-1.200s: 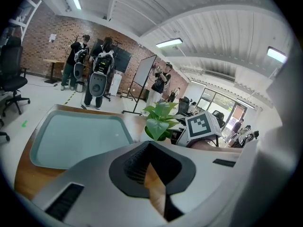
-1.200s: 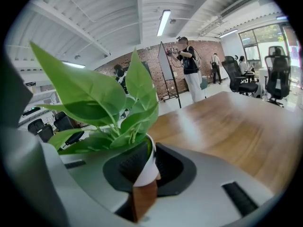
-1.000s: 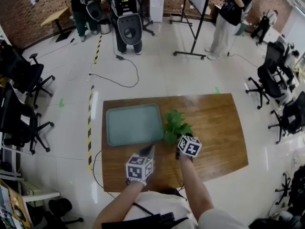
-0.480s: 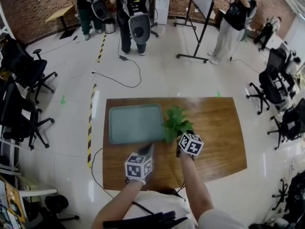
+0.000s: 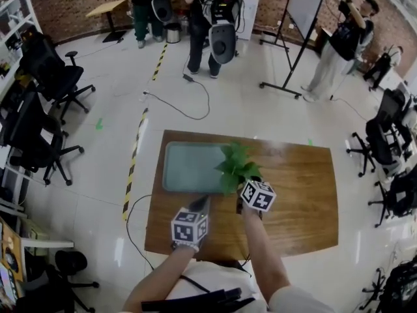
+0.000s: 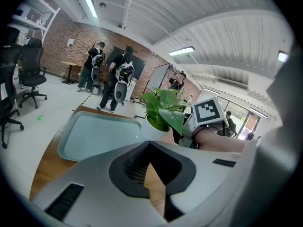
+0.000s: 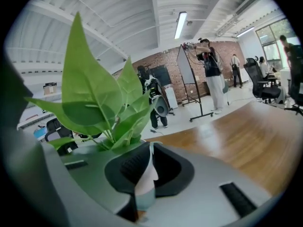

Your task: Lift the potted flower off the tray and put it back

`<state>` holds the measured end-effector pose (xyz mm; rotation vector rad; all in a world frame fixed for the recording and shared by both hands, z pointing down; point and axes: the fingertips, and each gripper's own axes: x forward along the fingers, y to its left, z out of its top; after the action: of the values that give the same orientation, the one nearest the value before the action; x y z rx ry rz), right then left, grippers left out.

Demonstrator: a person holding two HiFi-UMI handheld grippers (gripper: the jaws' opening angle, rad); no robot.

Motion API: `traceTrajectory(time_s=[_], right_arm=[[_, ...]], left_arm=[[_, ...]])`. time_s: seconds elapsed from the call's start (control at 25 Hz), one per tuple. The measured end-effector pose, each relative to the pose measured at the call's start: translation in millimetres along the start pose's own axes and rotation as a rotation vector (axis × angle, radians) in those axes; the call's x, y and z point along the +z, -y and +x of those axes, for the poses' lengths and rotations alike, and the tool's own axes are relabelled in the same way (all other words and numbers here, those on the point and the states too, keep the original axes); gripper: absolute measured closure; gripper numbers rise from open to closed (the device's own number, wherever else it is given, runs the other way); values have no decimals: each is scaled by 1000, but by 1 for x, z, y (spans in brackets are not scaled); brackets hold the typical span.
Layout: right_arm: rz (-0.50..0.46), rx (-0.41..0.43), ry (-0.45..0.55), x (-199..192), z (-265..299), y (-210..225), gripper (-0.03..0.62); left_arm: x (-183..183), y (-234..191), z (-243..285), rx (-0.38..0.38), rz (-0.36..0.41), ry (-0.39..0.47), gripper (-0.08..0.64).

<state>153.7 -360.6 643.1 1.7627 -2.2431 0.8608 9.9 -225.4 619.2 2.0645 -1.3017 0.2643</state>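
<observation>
Potted flower [image 5: 233, 167]: over tray [image 5: 186, 168] right edge, apparently airborne.
Right gripper [image 7: 146, 169]: clamped on pot rim.
Left gripper [image 6: 150, 164]: jaws together, empty.
Risk: thin rim pinch; pot could tilt, slip, or land off-tray.

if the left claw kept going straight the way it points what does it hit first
Probably the wooden table, just short of the tray's near edge, since the left claw tilts downward. The potted flower is slightly right of that line, though depth is hard to judge.
</observation>
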Motion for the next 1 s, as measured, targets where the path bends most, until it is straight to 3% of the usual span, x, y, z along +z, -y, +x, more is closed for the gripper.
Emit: traceTrajectory(time_s=[0.44, 0.68, 1.0], right_arm=[[-26, 120, -94, -39, 39, -72, 563], [-42, 134, -136, -58, 55, -84, 563], [-69, 131, -141, -64, 59, -86, 560]], left_arm=[[-5, -51, -42, 125, -70, 40, 565], [-10, -72, -55, 181, -103, 49, 565], [-15, -80, -60, 201, -123, 47, 565]])
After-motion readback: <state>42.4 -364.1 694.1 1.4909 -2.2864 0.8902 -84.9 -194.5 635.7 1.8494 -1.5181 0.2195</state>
